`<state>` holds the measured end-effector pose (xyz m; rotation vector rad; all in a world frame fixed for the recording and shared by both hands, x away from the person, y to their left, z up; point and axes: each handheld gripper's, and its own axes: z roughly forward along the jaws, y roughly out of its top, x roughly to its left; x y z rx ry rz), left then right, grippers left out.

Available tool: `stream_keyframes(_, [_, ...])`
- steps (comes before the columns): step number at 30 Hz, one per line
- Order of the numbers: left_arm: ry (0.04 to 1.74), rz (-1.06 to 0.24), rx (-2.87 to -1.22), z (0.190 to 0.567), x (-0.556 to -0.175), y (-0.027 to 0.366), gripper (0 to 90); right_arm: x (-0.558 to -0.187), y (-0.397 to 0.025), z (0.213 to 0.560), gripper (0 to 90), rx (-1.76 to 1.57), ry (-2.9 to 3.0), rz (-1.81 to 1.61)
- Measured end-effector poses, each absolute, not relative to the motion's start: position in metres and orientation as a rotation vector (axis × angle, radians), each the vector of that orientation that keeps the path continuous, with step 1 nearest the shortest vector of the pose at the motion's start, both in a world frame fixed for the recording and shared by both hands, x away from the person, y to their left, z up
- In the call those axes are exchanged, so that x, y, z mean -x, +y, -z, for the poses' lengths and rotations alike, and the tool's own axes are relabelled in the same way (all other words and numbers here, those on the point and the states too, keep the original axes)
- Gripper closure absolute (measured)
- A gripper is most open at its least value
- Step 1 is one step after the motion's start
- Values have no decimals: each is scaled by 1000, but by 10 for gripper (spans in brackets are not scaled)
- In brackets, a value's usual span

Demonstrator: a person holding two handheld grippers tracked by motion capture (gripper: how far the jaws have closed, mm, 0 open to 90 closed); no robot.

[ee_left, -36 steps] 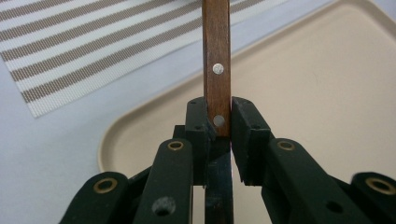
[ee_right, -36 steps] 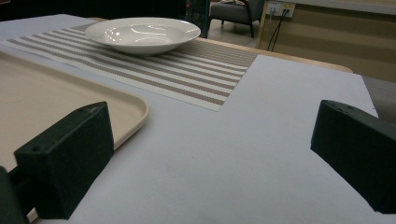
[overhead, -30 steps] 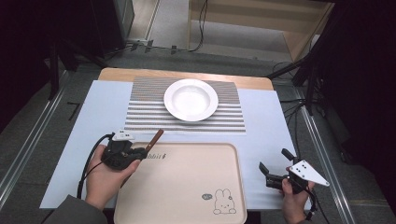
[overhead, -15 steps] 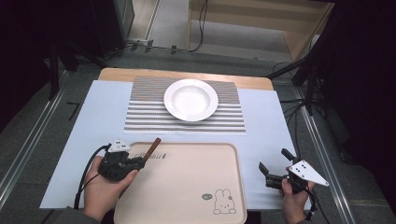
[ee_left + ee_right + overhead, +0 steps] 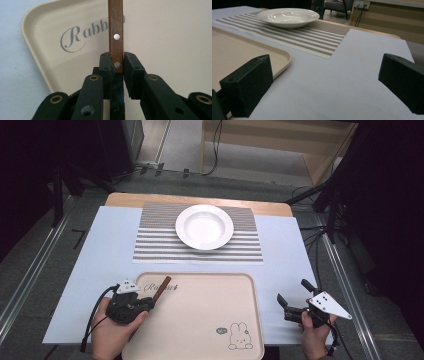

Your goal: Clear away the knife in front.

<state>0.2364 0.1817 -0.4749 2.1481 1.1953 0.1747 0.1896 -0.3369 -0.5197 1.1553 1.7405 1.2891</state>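
Kept the left tongs [image 5: 150, 301] clamped on a riveted wooden handle [image 5: 162, 287], seen up close in the left gripper view as both pads pressed flat against the handle [image 5: 115, 25] just past its lower rivet, with the working end of the utensil hidden behind the left tongs [image 5: 116, 62]. Pulled that hand back toward the near edge of the tabletop [image 5: 90, 270] over the last second, from a spot beside the far-left corner of the beige rabbit tray [image 5: 200, 320] to one along its left rim. Carried the handle along, so that it now pointed away and to the right over the tray's far-left corner [image 5: 37, 20], across the "Rabbit" lettering. Could not tell whether it rested on the tray or hung just above. Left the right tongs [image 5: 293, 291] wide apart and unmoved at the near-right corner of the tabletop, holding nothing, with the gap of the right tongs [image 5: 324, 82] aimed across bare white surface. Left the white deep plate [image 5: 204, 226] untouched on the striped placemat [image 5: 150, 245] at the far edge. Judged from this: utensil being brought onto the tray rather than toward the plate, with set-down and release not yet done.
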Motion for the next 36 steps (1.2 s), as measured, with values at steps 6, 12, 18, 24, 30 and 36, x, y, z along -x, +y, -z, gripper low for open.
stream_keyframes(6, [1214, -173, -2145, 482, -233, 183, 765, -190, -337, 520, 0, -1154, 1742, -1283])
stream_keyframes(12, [1223, -179, -2156, 487, -231, 181, 764, -190, -337, 520, 0, -1154, 1741, -1282])
stream_keyframes(18, [1228, -206, -2167, 488, -233, 179, 754, -190, -337, 520, 0, -1152, 1741, -1282])
stream_keyframes(24, [1110, -222, -2157, 475, -242, 165, 757, -190, -337, 520, 0, -1151, 1742, -1283])
stream_keyframes(30, [1047, -178, -2218, 486, -246, 153, 895, -190, -337, 520, 0, -1154, 1741, -1284])
stream_keyframes(36, [1077, -184, -2220, 490, -249, 161, 896, -190, -337, 520, 0, -1154, 1741, -1284])
